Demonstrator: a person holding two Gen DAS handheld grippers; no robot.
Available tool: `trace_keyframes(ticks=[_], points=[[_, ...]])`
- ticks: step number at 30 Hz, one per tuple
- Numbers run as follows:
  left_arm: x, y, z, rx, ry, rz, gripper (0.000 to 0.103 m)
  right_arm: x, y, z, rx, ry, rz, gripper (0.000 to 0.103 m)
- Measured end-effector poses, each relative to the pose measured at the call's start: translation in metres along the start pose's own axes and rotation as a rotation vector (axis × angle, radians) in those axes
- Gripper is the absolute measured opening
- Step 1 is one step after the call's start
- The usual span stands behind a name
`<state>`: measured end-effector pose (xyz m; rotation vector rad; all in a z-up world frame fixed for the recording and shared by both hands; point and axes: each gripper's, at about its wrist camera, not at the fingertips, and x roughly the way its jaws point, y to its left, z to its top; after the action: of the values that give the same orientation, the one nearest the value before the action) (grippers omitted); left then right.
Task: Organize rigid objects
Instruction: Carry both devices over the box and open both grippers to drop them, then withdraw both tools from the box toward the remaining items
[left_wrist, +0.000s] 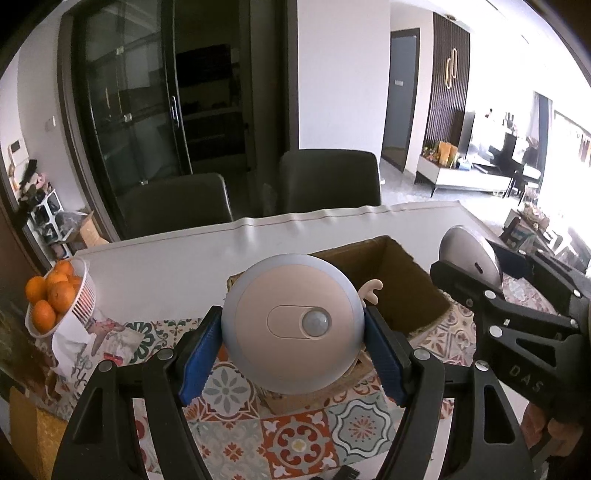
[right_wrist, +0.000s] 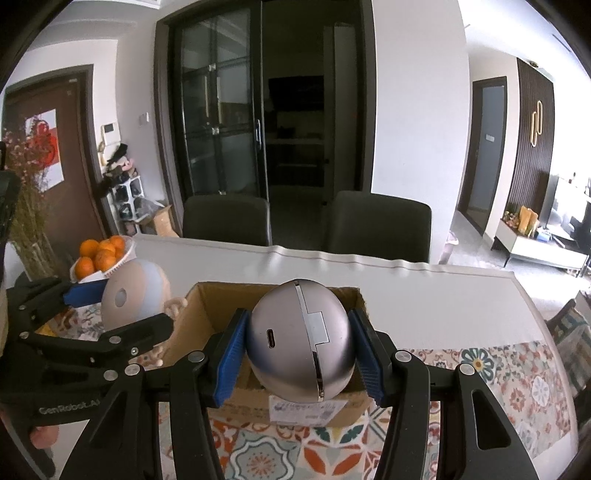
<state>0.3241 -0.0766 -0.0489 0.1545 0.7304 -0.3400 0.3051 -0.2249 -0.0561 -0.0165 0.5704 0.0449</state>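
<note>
both grippers loaded, held over the box

left gripper (left_wrist: 291, 347) is clamped on the round sensor light (left_wrist: 290, 326): blue pads press its left and right flanks, pink face with the oval sensor window toward the camera. a small antler-shaped nub sticks out on its right side. its lower edge hides whatever sits right under it, so i cannot tell if it touches the box or the mat.

right gripper (right_wrist: 299, 354) is clamped on the silver dome (right_wrist: 300, 339), pads on both sides. a seam and a small port show on the shell; its far side is hidden. what the dome actually is cannot be made out.

cardboard box (right_wrist: 207, 306) stands open on the patterned mat (right_wrist: 517, 365). the dome blocks most of the interior in the right wrist view; the light covers the box's near-left corner in the left wrist view. box contents not visible. label on the near wall is too blurred to read.

edges: the white table (left_wrist: 155, 262) runs past the box to a far edge with two dark chairs (left_wrist: 328, 181) behind it. bare table lies behind and left of the box. basket of oranges (left_wrist: 55, 299) sits at the table's left edge, well apart from the box. right of the box the mat is open up to the table's right edge.

the two grippers are close side by side; each shows at the margin of the other's view, cut off by the frame.
</note>
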Motion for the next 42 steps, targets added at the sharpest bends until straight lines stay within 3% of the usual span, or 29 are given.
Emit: trace_keyframes(ticks=[11, 19, 26, 31, 36, 39, 42], points=[[0.050, 0.004, 0.012, -0.001, 0.132, -0.012, 0.074, 0.059, -0.017, 0.004, 0.028, 0.138, 0.026, 0.055], [0.085, 0.003, 0.001, 0.007, 0.252, -0.014, 0.074, 0.095, -0.027, -0.014, 0.053, 0.247, 0.040, 0.055], [0.098, 0.005, -0.007, 0.008, 0.309, -0.013, 0.074, 0.109, -0.031, -0.024, 0.036, 0.293, 0.038, 0.055], [0.099, 0.005, -0.009, 0.007, 0.319, -0.016, 0.074, 0.111, -0.032, -0.026, 0.026, 0.303, 0.043, 0.055], [0.088, 0.005, -0.004, 0.032, 0.270, 0.028, 0.077, 0.113, -0.032, -0.026, 0.029, 0.321, 0.044, 0.055], [0.077, 0.006, -0.002, 0.041, 0.235, 0.058, 0.082, 0.108, -0.032, -0.025, 0.034, 0.313, 0.042, 0.064], [0.066, 0.009, -0.001, 0.039, 0.204, 0.089, 0.085, 0.101, -0.029, -0.021, 0.030, 0.296, 0.026, 0.066]])
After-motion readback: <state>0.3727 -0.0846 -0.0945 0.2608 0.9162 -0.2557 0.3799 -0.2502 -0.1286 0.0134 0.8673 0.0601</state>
